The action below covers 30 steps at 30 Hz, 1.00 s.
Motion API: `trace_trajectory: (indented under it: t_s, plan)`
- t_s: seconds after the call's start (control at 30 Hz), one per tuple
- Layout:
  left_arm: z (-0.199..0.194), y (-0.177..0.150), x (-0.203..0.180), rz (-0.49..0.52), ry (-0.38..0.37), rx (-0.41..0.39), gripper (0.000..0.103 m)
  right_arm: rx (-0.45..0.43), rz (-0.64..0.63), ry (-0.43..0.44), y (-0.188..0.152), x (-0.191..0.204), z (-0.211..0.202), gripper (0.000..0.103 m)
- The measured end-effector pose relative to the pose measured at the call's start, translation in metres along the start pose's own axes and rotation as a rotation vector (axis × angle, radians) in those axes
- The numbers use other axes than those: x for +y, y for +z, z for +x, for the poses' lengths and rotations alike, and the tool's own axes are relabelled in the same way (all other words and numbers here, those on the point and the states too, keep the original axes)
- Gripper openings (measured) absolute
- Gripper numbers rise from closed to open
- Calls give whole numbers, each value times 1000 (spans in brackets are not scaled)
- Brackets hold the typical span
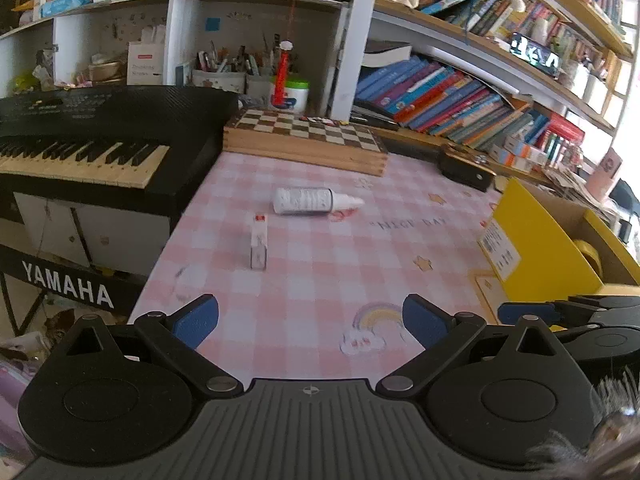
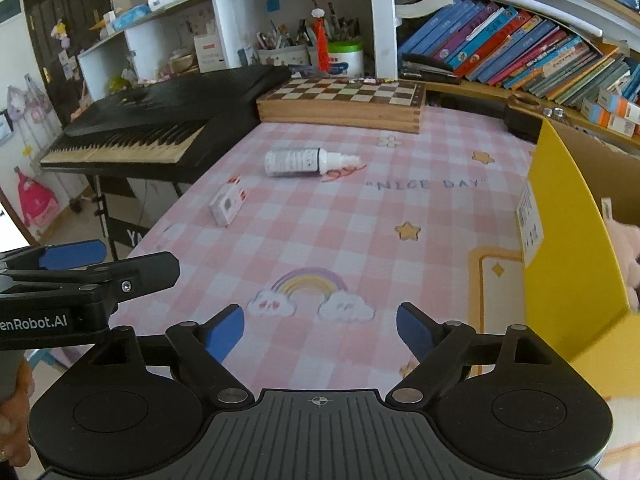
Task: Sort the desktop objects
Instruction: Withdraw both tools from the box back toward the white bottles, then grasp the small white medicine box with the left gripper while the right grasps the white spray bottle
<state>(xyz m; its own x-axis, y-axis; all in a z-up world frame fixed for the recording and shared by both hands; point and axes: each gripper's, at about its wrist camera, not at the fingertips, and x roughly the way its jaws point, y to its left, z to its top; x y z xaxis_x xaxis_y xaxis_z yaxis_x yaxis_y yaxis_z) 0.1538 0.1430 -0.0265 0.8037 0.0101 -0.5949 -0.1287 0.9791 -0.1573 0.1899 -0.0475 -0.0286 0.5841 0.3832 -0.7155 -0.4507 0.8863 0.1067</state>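
A pink-and-white checked tablecloth (image 2: 360, 240) carries a pastel rainbow (image 2: 310, 284) over white clouds, gold stars (image 2: 407, 231) and grey lettering. On it lie a white spray bottle (image 2: 304, 162) with a grey-printed label and a small white box (image 2: 228, 204) with red marks. Behind sit a brown-and-cream chessboard (image 2: 348, 92) on pale wood and a black keyboard (image 2: 160, 120) with cream and black keys. A bright yellow box (image 2: 568, 248) bears a white label. Both black grippers, left (image 1: 310, 320) and right (image 2: 320, 334), have blue pads (image 2: 224, 334).
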Motion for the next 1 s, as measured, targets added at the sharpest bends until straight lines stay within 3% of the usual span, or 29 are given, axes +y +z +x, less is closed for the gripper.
trace_trajectory:
  t_s: [0.5, 0.77, 1.0]
  plan:
    - [63, 31, 9, -47, 90, 24, 95, -37, 20, -13, 57, -32, 48, 90]
    - [111, 45, 19, -58, 118, 73, 66, -31, -29, 17, 81, -35, 78, 90]
    - [149, 49, 29, -82, 137, 136, 47, -13, -110, 64, 97, -29, 103, 90]
